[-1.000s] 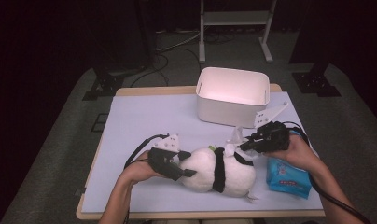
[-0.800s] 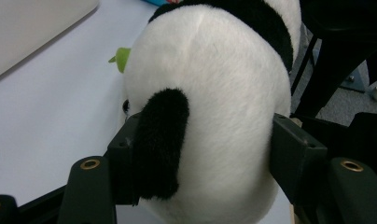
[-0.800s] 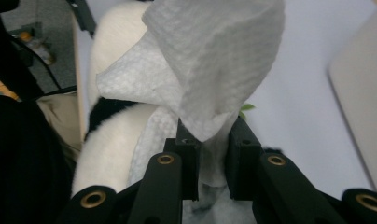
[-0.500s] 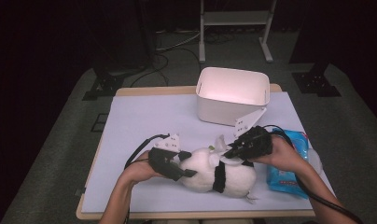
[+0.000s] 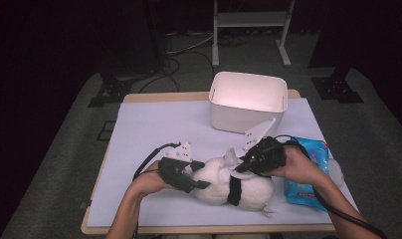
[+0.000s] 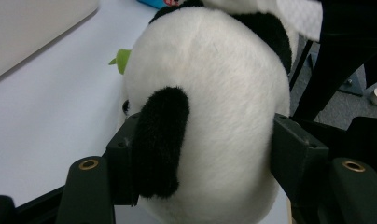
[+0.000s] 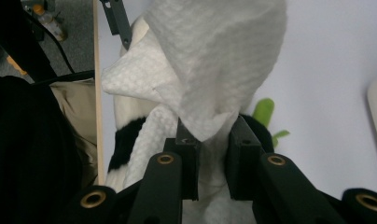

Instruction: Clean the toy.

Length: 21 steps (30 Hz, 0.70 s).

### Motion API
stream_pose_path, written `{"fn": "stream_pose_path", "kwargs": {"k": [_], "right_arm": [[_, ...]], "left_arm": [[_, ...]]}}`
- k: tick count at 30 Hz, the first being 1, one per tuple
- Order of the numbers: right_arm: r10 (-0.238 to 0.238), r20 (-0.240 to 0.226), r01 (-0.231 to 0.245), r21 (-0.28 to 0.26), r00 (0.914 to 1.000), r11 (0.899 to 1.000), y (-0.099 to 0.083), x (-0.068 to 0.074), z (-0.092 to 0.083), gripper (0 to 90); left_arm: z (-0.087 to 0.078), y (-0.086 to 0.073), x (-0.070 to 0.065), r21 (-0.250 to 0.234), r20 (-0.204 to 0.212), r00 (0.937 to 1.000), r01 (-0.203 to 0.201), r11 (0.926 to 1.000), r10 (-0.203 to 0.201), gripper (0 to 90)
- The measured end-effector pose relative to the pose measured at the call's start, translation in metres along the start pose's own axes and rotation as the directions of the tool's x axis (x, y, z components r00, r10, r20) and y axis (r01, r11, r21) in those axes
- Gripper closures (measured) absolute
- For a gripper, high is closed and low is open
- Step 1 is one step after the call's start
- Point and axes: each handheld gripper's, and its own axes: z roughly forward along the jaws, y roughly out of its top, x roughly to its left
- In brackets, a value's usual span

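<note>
Panda toy (image 5: 239,186) lies on its side near the front edge of the surface (image 5: 154,124), a little right of the middle. Left tongs (image 5: 201,184) are clamped across its white head, one pad against a black ear (image 6: 161,140). Right tongs (image 5: 240,168) hover over the toy's middle, nearly closed on a white paper wipe (image 7: 210,70) that drapes over the plush. A blue wipes packet (image 5: 308,172) lies by the right edge, and a white bin (image 5: 248,102) stands toward the back edge.
</note>
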Motion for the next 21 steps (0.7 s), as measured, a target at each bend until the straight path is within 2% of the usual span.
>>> {"fn": "stream_pose_path", "kwargs": {"k": [4,8,11,21], "right_arm": [[0.029,0.014,-0.029,-0.015,0.9995,0.999,-0.013,-0.001,-0.011,76.7],[0.057,0.008,-0.057,-0.029,0.9983,0.998,-0.026,-0.002,-0.015,76.8],[0.060,0.008,-0.060,-0.041,0.9982,0.997,-0.029,-0.002,-0.016,76.8],[0.016,0.009,-0.016,-0.018,0.9998,1.000,-0.007,0.000,-0.006,76.9]], "left_arm": [[0.000,0.000,0.000,-0.002,0.001,1.0000,0.002,1.0000,-0.002,34.9],[0.002,0.002,-0.002,-0.016,0.009,1.0000,-0.001,0.9999,0.001,34.6],[0.002,0.003,-0.003,-0.012,0.008,1.0000,-0.004,0.9999,0.004,34.7],[0.001,0.004,-0.003,-0.011,0.005,1.0000,-0.004,0.9999,0.005,34.8]]}}
